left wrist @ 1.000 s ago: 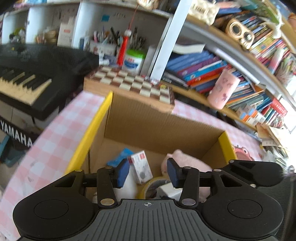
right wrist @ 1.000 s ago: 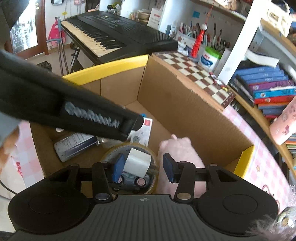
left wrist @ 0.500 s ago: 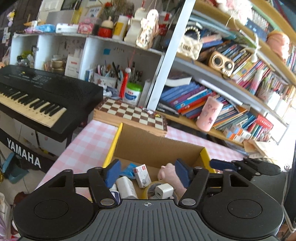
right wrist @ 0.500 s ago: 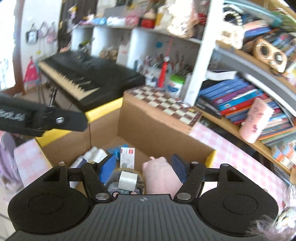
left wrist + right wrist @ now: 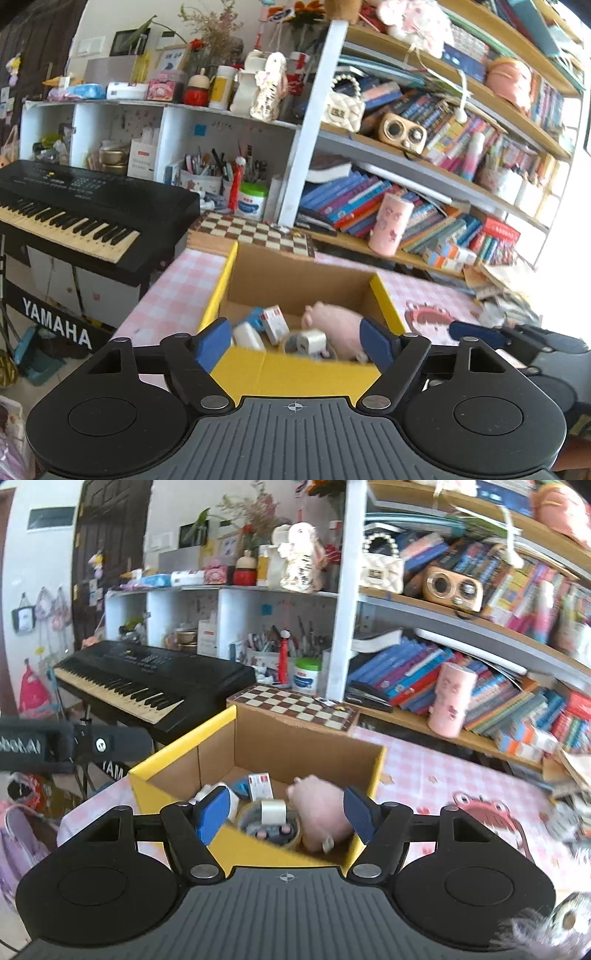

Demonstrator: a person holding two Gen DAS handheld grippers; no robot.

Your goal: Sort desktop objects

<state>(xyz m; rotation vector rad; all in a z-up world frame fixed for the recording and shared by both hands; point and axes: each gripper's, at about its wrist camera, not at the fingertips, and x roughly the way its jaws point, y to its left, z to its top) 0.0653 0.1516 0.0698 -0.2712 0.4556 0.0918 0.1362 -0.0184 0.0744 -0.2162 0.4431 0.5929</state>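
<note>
A yellow-edged cardboard box (image 5: 306,369) (image 5: 258,845) stands on the pink checked table. Inside lie a pink plush pig (image 5: 332,323) (image 5: 321,801), a tape roll (image 5: 269,827), a white charger (image 5: 311,339) (image 5: 273,810), a small white-and-red carton (image 5: 275,323) (image 5: 260,784) and a white bottle (image 5: 247,334). My left gripper (image 5: 295,341) is open and empty, above and in front of the box. My right gripper (image 5: 286,812) is open and empty, also raised in front of the box. The right gripper shows in the left view (image 5: 517,336).
A black Yamaha keyboard (image 5: 85,214) (image 5: 147,679) stands to the left. A chessboard (image 5: 255,230) (image 5: 295,701) lies behind the box. A pink cup (image 5: 391,225) (image 5: 450,705) and books fill the shelf behind. A pink frog mat (image 5: 484,812) lies on the table at right.
Both grippers have pulled up and back out of the box and opened wider. The box now looks smaller and farther away, with its near wall in view.
</note>
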